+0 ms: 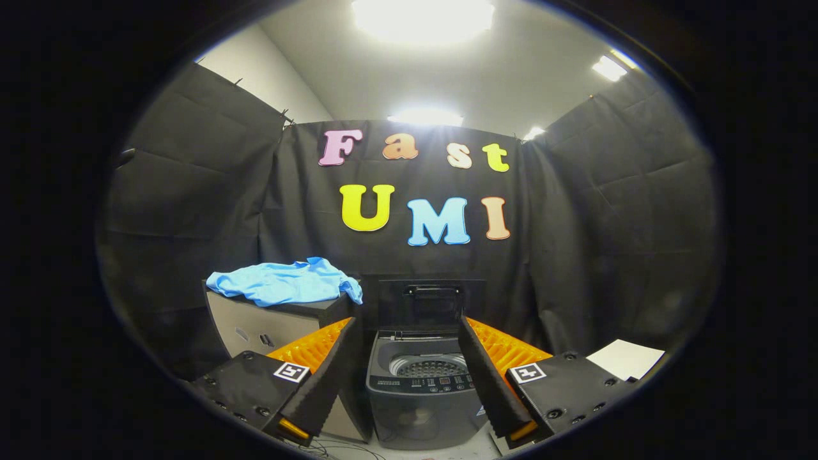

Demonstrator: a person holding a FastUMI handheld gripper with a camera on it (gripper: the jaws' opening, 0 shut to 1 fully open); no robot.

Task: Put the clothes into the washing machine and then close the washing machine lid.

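Gripper view, the booth: black cloth walls on three sides, ceiling lamps [422, 16] bright above.
Cabinet: a low cabinet [255, 326] stands at the left, just beside the washing machine [422, 396].
Washing machine: small, top-loading, seen between the two fingers and beyond them; its lid [431, 303] stands upright and open, the drum [429, 367] is bare.
Clothes: one light blue garment [287, 281] lies crumpled on top of the cabinet, left of the lid, well apart from the fingers.
White sheet: a white sheet [626, 358] lies at the right, behind the right finger.
Gripper: the gripper [402, 364] has its fingers spread wide and holds nothing.
Step in hand: I judge it is the very start, the approach to the garment; nothing is in the drum yet.
Next move: I think the gripper must go up and left to the cloth, and close on a raised fold so both fingers catch fabric, then carry it over the drum.
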